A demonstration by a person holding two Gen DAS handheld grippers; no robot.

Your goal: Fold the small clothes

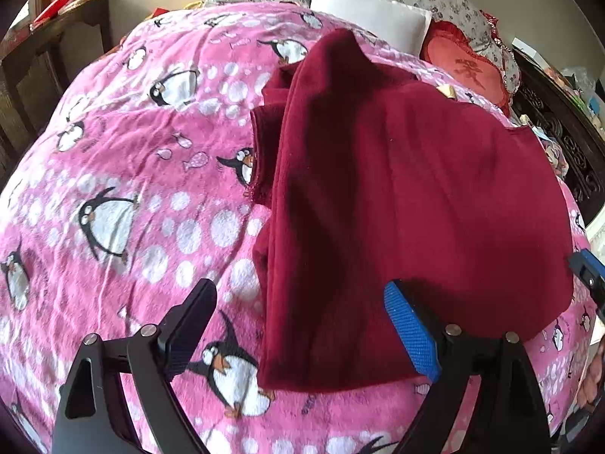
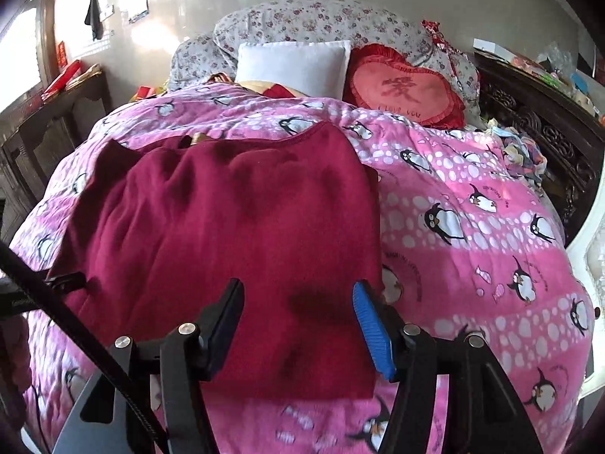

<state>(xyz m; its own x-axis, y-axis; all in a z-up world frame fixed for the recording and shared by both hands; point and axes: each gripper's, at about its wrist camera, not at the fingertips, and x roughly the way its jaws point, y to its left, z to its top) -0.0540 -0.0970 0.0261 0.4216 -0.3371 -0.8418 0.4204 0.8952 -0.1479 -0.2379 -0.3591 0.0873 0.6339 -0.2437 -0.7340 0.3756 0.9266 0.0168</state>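
Observation:
A dark red fleece garment (image 1: 416, 196) lies partly folded on the pink penguin blanket (image 1: 132, 189), with a sleeve folded over its left side. My left gripper (image 1: 298, 325) is open above the garment's near left edge, holding nothing. In the right wrist view the same garment (image 2: 234, 227) lies flat on the blanket (image 2: 472, 227). My right gripper (image 2: 298, 325) is open over the garment's near right part, empty. The right gripper's blue pad (image 1: 586, 268) shows at the right edge of the left wrist view, and the left gripper's dark tip (image 2: 68, 282) shows at the garment's left edge.
A white pillow (image 2: 295, 68), a red heart cushion (image 2: 404, 90) and floral pillows (image 2: 321, 22) lie at the bed's head. A dark wooden cabinet (image 2: 49, 128) stands left, a carved dark bedside unit (image 2: 537, 121) right. Small clothes (image 2: 525, 155) are piled at the blanket's right edge.

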